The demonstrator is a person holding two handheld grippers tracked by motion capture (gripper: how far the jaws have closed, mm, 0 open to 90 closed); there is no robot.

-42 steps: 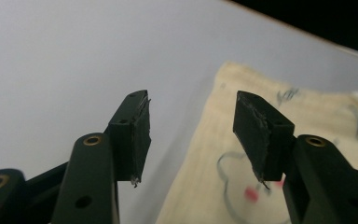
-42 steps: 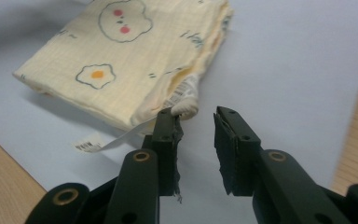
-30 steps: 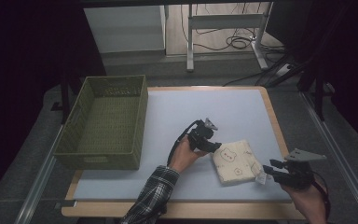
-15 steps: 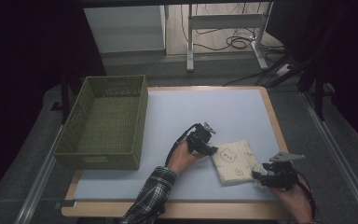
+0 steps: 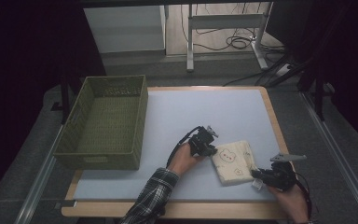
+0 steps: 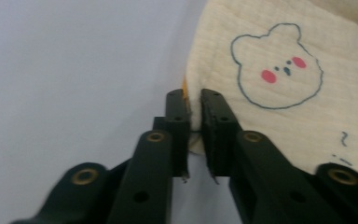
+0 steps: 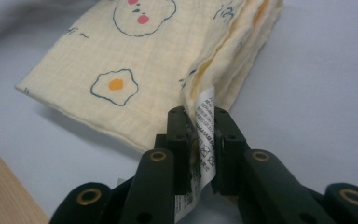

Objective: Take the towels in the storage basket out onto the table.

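A folded cream cloth [image 5: 233, 161] printed with bear and fried-egg drawings lies on the pale blue table top, right of centre. My left gripper [image 5: 209, 150] meets its left edge; in the left gripper view the jaws pinch the cloth's hem [image 6: 193, 116]. My right gripper [image 5: 256, 176] is at the cloth's near right corner. In the right gripper view its jaws are closed on the white care label [image 7: 204, 135] and the corner of the cloth [image 7: 158, 56].
A green woven basket [image 5: 105, 123] stands on the left of the table [image 5: 205, 112]. The wooden table edge [image 5: 177, 210] runs along the front. Metal rails flank the table; a desk frame and cables [image 5: 228, 42] lie on the floor behind.
My right gripper has moved left and forward from the table's right edge to the cloth's near right corner and closed on it. My left gripper stays at the cloth's left edge.
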